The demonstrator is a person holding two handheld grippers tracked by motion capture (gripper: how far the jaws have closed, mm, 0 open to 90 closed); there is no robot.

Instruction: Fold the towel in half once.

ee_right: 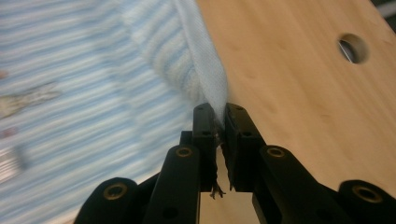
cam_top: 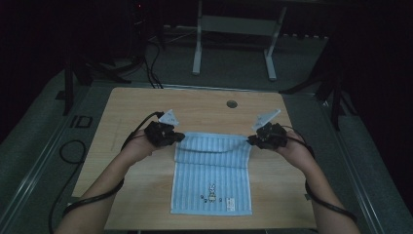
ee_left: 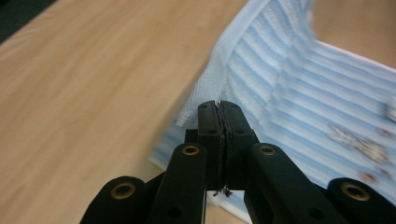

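A light blue striped towel [cam_top: 212, 170] with a small printed figure near its front edge lies on the wooden table [cam_top: 131, 105]. Its far edge is lifted off the table between the two hands. My left gripper [cam_top: 181, 138] is shut on the towel's far left corner; in the left gripper view the pads [ee_left: 219, 122] pinch the pale hem of the towel [ee_left: 261, 60]. My right gripper [cam_top: 250, 141] is shut on the far right corner, and the towel hem [ee_right: 205, 70] runs down between its pads [ee_right: 205, 122]. The towel's front part lies flat.
A round cable hole [cam_top: 232, 104] sits in the table near its far edge, also seen as a hole [ee_right: 352, 48] in the right gripper view. Black cables trail from both grippers over the table's sides. A white stand frame [cam_top: 234, 29] is on the floor beyond.
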